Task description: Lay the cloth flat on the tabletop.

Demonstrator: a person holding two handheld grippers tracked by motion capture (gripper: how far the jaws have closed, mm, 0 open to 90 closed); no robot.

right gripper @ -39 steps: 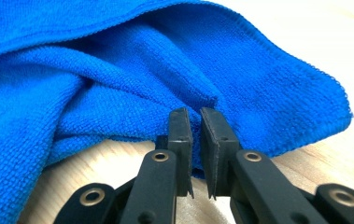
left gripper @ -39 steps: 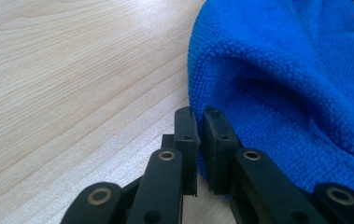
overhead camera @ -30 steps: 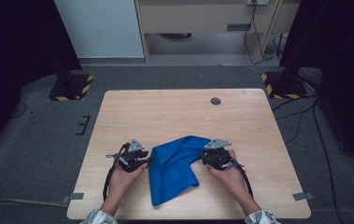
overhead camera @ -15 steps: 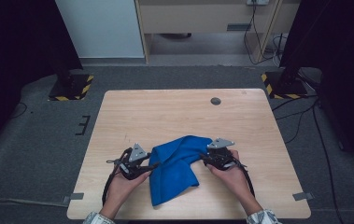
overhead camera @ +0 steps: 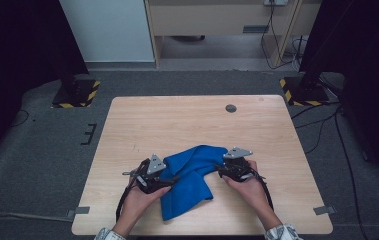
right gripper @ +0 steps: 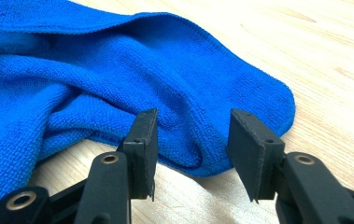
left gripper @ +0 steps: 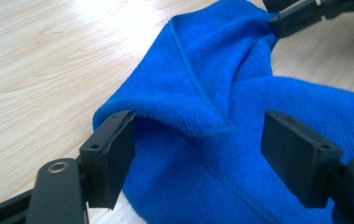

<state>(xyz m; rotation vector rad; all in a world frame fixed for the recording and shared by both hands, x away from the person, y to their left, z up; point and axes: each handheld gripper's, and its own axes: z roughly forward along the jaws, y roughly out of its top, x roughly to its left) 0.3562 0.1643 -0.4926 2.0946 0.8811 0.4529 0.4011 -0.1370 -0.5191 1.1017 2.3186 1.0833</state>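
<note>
Two grippers sit at the near edge of my bench (overhead camera: 142, 115), one on each side of a crumpled blue cloth (overhead camera: 192, 175). The cloth lies on the near half of the bench, roughly midway between the left and right edges, with one bunched end reaching toward the right gripper and a flatter flap running down toward the near edge. My left gripper (left gripper: 198, 144) is at the cloth's left side; its fingers (left gripper: 111, 149) stand wide apart and have just been opening, with a raised fold of cloth between them that the pads do not press, though the left pad sits right against the fold's edge. My right gripper (right gripper: 191, 140) is at the cloth's right end; its fingers (right gripper: 144, 140) are apart as well and have just been opening, straddling a rounded corner of the cloth without pinching it. In the left gripper view the other gripper's dark tip shows at the cloth's far end.
</note>
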